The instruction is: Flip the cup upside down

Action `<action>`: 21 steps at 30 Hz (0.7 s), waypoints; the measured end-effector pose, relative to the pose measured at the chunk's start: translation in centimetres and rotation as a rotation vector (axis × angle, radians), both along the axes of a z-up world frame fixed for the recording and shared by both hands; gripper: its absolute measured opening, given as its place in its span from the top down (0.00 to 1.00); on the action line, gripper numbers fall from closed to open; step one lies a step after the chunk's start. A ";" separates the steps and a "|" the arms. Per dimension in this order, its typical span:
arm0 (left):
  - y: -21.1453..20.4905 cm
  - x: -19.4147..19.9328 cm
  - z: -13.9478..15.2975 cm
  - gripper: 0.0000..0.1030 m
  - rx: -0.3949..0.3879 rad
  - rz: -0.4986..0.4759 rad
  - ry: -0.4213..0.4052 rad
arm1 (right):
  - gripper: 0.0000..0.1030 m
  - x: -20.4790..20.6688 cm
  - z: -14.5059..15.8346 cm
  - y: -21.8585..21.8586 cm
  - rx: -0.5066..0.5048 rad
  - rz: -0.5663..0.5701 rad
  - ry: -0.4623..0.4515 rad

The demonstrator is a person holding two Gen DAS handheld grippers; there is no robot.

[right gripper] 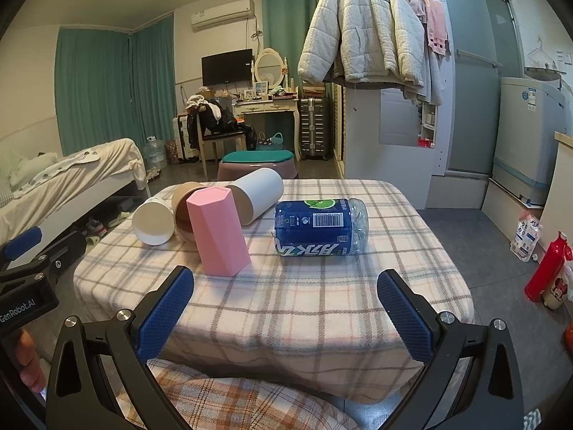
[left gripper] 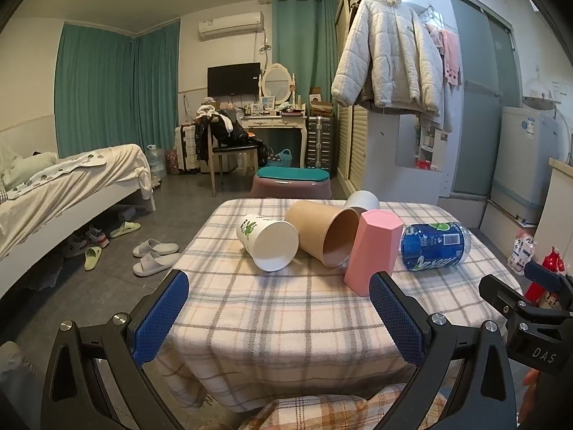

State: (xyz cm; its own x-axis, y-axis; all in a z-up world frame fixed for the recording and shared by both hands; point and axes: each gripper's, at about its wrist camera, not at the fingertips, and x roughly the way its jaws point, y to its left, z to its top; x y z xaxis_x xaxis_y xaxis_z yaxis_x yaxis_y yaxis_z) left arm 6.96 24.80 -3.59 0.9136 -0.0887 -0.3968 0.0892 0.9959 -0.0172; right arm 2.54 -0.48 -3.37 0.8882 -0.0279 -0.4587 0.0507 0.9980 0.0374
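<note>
- The left tool [left gripper: 279,319] is seen wide open at the bottom of its frame, with nothing between the blue pads; the right tool [right gripper: 286,315] is likewise held open and empty at the bottom of its own frame.
- Which cup is meant by the task cannot be told; four are gathered just above the centre of the left view. The pink cup [left gripper: 372,251] is faceted, closed end up, and tilted to the right. The brown cup [left gripper: 322,231] lies on its side with its mouth turned toward the camera, the printed white cup [left gripper: 268,242] lies to its left, and a white-sleeved cup [right gripper: 259,193] lies behind.
- The paper cups are judged light and thin-walled, easily crushed or sent rolling; a gentle hold across the wall, near the middle of the body, is suggested.
- The pink cup is judged stiff and smooth, so a slip on its flat faces could be expected; two opposite faces would be taken.
- A blue-labelled bottle [right gripper: 320,227] lies on its side right of centre, near the cups but apart from them.
- The desk [left gripper: 286,322] is covered with a soft plaid cloth, which may give or wrinkle under a cup set down.
- Beyond, a bed [left gripper: 71,179] is seen at the left edge, green curtains in the upper left, a white jacket [left gripper: 388,53] hanging in the upper right, and slippers on the floor.
</note>
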 end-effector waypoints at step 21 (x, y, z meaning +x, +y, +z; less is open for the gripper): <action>0.0 -0.1 0.2 0.00 0.010 0.009 -0.002 | 0.00 0.0 0.1 0.5 -0.010 0.005 0.001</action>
State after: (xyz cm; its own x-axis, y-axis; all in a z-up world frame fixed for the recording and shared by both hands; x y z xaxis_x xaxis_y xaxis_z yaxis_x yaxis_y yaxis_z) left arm 6.83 24.76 -3.43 0.9150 -0.0770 -0.3961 0.0806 0.9967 -0.0075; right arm 2.58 0.03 -3.32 0.8876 -0.0285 -0.4597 0.0462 0.9986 0.0273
